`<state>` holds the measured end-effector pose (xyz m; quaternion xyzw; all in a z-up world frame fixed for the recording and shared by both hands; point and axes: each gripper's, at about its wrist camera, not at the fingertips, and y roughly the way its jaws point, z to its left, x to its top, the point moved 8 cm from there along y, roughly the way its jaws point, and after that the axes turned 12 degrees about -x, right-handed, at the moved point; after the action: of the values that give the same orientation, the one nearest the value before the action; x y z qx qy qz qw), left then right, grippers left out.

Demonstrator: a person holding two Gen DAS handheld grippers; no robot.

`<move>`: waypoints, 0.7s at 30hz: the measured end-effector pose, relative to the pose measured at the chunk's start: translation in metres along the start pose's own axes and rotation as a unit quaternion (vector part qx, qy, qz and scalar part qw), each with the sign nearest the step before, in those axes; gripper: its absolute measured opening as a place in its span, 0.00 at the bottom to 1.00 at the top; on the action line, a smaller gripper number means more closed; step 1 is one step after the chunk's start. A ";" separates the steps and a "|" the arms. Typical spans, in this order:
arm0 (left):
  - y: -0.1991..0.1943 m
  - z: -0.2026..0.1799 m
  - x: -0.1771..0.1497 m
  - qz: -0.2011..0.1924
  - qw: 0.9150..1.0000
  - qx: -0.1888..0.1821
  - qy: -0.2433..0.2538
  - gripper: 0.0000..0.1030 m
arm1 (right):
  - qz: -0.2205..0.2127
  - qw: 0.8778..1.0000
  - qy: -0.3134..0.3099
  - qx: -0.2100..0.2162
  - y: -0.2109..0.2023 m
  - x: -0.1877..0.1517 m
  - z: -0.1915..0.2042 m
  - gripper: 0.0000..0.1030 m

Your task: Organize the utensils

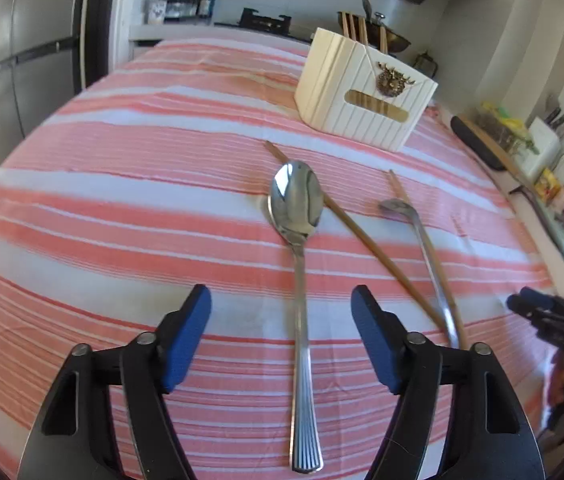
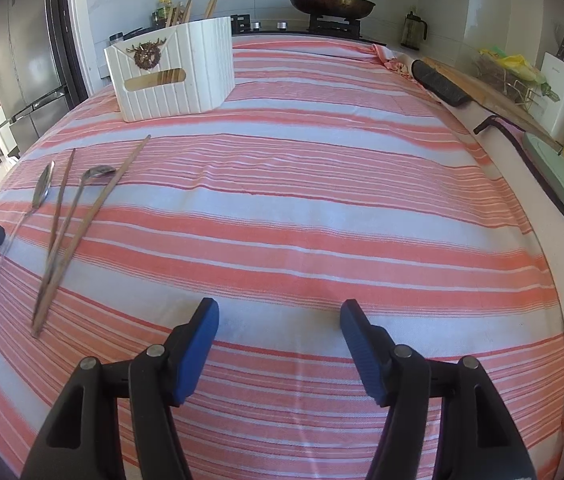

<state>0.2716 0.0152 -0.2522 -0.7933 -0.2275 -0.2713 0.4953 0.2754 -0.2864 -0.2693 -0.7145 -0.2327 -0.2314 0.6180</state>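
You're working over the striped tablecloth (image 2: 321,208); the white box (image 1: 365,92) is sitting at one o'clock. Your left gripper (image 1: 282,312) is straddling the big spoon (image 1: 299,280) (jaws apart); your right gripper (image 2: 278,328) is gaping over bare cloth.

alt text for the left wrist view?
The open left gripper hovers over a steel spoon whose handle runs between its blue pads, on a pink-and-white striped cloth. To the right lie two wooden chopsticks and a second spoon; behind stands a white utensil holder.
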 end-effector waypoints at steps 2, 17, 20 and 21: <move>0.005 0.001 -0.003 0.012 1.000 0.012 0.006 0.76 | -0.005 0.999 0.002 0.043 -0.010 0.011 0.025 0.63; 0.012 -0.002 -0.010 0.037 0.996 0.061 0.047 0.84 | -0.013 0.993 -0.112 0.025 0.012 0.046 0.134 0.41; 0.011 -0.001 -0.011 0.038 0.996 0.061 0.047 0.85 | -0.012 0.995 -0.102 0.018 0.007 0.042 0.120 0.10; 0.012 -0.002 -0.011 0.039 0.996 0.063 0.048 0.85 | -0.011 0.995 -0.095 0.015 0.007 0.041 0.113 0.09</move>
<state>0.2703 0.0082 -0.2665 -0.7547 -0.1893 -0.2750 0.5648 0.3167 -0.1734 -0.2634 -0.7212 -0.3016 -0.1653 0.6014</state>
